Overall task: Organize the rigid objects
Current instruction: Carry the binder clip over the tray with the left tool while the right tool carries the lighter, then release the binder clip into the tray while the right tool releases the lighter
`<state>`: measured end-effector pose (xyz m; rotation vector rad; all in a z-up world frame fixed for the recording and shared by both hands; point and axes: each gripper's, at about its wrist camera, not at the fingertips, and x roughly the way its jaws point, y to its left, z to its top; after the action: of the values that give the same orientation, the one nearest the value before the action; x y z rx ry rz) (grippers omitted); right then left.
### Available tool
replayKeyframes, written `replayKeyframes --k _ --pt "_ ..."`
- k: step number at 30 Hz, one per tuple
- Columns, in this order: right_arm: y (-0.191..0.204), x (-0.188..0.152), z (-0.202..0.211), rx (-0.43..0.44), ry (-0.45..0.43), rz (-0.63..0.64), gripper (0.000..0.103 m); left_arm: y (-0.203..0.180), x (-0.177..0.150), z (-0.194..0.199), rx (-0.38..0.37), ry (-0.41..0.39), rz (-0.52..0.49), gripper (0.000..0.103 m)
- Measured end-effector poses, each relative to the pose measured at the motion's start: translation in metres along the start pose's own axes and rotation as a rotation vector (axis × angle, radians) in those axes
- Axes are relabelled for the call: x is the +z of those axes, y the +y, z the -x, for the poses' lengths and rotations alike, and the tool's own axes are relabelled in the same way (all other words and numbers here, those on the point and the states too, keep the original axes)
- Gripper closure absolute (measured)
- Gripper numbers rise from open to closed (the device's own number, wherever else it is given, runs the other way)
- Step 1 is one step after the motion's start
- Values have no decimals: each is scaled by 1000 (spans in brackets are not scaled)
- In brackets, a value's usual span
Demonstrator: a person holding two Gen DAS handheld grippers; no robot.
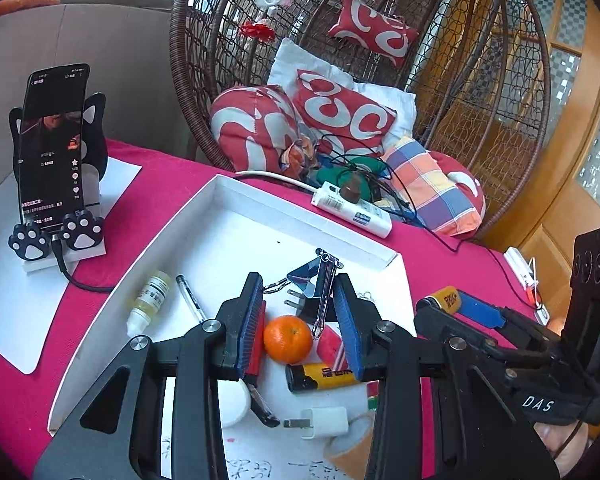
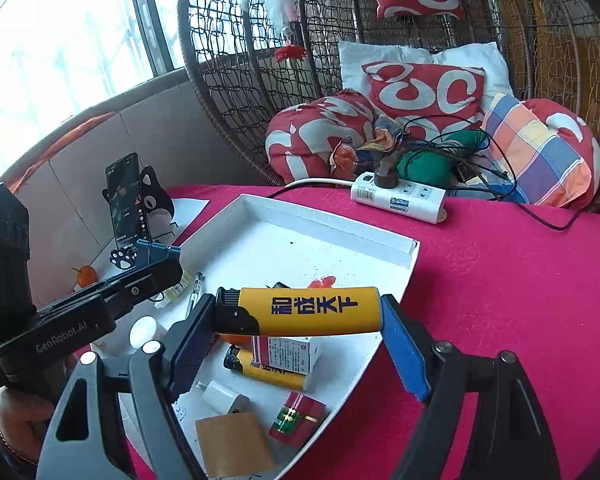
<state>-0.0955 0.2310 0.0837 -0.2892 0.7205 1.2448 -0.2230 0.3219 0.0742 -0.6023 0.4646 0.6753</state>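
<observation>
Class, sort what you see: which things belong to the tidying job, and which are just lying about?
Job: white tray, yellow lighter in the right gripper, second lighter, pen, dropper bottle, white plug.
Lying about: phone on its stand, power strip, cushions, wicker chair.

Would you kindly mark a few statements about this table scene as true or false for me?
1. The right gripper holds a yellow lighter between its fingers. True.
2. A second yellow lighter lies in the white tray. True.
3. The phone lies flat inside the tray. False: it stands upright in a cat-shaped stand, outside the tray.
4. Nothing is plugged into the power strip. False: a brown plug sits in one socket.
</observation>
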Motion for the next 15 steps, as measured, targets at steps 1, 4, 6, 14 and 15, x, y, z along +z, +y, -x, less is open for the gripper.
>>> replayKeyframes --k 1,4,6,14,15 --pt "2 -1 -5 -1 6 3 23 2 1 -1 7 1 1 67" --pt "5 -3 -21 -9 29 5 23 8 2 -5 27 5 7 67" --pt "7 -5 -31 -17 42 5 22 10 3 -7 40 9 4 67" --pt "28 -14 -35 -24 31 98 10 4 1 5 98 -46 -23 1" --pt "30 -15 -31 -32 19 113 2 2 0 8 106 -57 -26 0"
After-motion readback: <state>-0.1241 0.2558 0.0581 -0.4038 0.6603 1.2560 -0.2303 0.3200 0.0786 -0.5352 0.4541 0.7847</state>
